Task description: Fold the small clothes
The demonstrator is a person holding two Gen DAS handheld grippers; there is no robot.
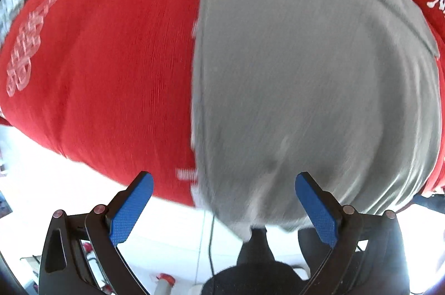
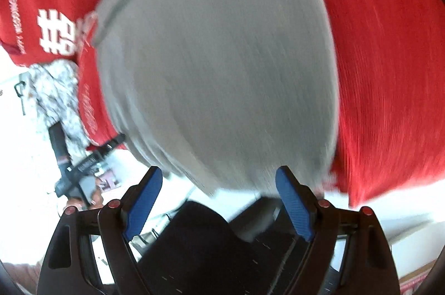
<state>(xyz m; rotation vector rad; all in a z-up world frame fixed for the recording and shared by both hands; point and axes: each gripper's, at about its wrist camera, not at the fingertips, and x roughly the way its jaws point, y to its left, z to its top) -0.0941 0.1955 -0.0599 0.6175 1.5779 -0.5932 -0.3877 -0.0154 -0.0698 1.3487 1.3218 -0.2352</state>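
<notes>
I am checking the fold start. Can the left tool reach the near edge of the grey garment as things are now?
Probably yes. The left tool is open and empty, the grey garment lies flat on the red cloth, and its near edge sits between the blue pads with nothing lying over it.

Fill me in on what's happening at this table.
A person is working with two handheld grippers over a grey garment spread on a red cloth with white print. Both the left gripper and the right gripper are open and empty, poised near the garment's near edge, which hangs over the table edge. The views are motion-blurred. A crumpled patterned fabric lies off to one side. No fold is visible yet.
</notes>
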